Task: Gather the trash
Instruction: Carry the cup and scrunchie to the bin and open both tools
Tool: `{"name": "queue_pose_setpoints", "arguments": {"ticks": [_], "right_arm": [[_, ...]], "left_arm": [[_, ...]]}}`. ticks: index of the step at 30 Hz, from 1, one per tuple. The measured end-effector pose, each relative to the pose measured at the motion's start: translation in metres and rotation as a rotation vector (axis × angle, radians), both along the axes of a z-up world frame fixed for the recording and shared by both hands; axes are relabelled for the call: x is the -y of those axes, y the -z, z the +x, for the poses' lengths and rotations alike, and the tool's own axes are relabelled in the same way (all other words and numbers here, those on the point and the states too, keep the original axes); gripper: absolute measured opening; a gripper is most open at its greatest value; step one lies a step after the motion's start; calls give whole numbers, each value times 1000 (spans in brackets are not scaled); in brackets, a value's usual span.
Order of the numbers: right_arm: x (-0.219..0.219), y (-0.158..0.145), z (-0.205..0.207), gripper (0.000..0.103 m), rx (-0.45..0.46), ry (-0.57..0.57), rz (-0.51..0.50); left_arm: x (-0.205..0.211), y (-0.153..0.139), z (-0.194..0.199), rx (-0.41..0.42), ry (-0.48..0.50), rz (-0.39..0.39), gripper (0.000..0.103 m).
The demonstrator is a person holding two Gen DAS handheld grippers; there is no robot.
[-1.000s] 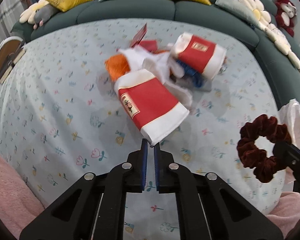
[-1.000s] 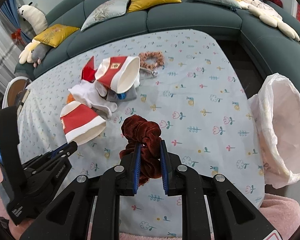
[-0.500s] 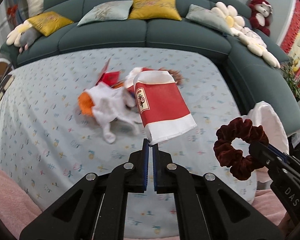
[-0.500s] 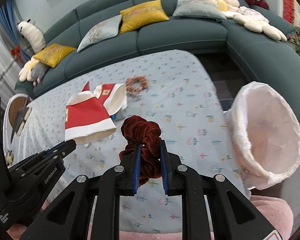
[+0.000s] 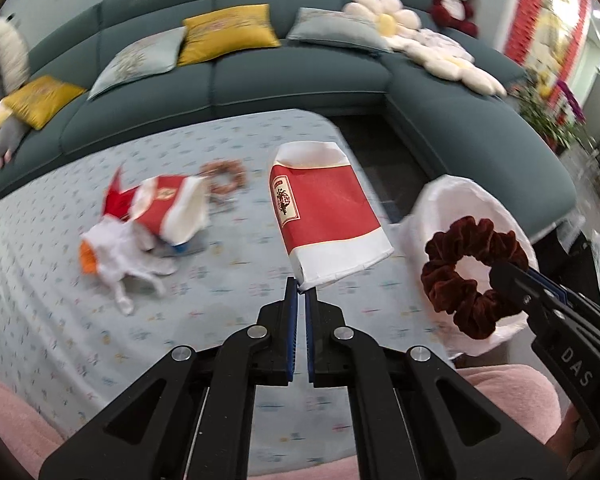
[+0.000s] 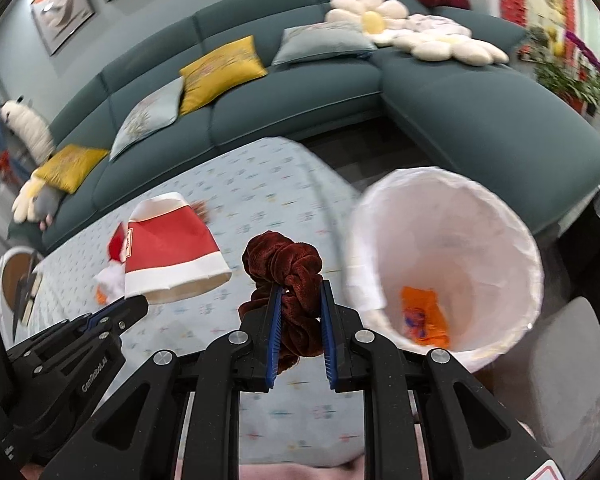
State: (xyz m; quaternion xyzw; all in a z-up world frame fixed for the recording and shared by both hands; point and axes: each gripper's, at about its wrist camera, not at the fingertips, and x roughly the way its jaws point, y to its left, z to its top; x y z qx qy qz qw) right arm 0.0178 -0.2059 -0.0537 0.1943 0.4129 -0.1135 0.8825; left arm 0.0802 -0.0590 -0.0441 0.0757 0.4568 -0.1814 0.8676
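The left gripper [image 5: 301, 294] is at the lower middle of the left wrist view, its 2 blue-padded fingers pressed together on the bottom edge of a red and white paper cup [image 5: 327, 216]. The cup is flattened, held up above the table, with its open mouth toward the top of the frame. On its red side there is a small label with characters, too small to read.

The right gripper [image 6: 299, 292] is at the lower middle of the right wrist view and is clamped on a dark red velvet scrunchie [image 6: 288, 276], which stands up between the fingers. "DAS" is printed on its body at the lower right of the left wrist view.

Just right of the scrunchie is the trash bin [image 6: 512, 224] with a white bag liner; an orange wrapper [image 6: 424, 316] lies at its bottom.

The table [image 5: 60, 312] has a pale blue cloth with small flowers. At the middle left of the left wrist view lies a blurred heap: a second red and white cup [image 5: 170, 210], white tissue [image 5: 120, 256] and something orange. A brown scrunchie [image 5: 224, 178] lies beyond it.

Behind the table stands a dark green corner sofa [image 6: 320, 92] with 2 yellow cushions, grey cushions and flower-shaped pillows. 2 framed pictures hang at the upper left of the right wrist view.
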Motion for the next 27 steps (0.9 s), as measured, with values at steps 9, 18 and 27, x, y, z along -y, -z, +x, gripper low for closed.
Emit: {"name": "queue_pose_setpoints", "arguments": {"ticks": [9, 18, 27], "right_arm": [[67, 6, -31, 17, 2, 135, 11], [119, 18, -53, 17, -4, 238, 33], [134, 25, -51, 18, -14, 247, 36]], "left_arm": [[77, 3, -17, -5, 129, -7, 3], [137, 17, -22, -34, 212, 4, 4], [155, 25, -18, -58, 234, -29, 23]]}}
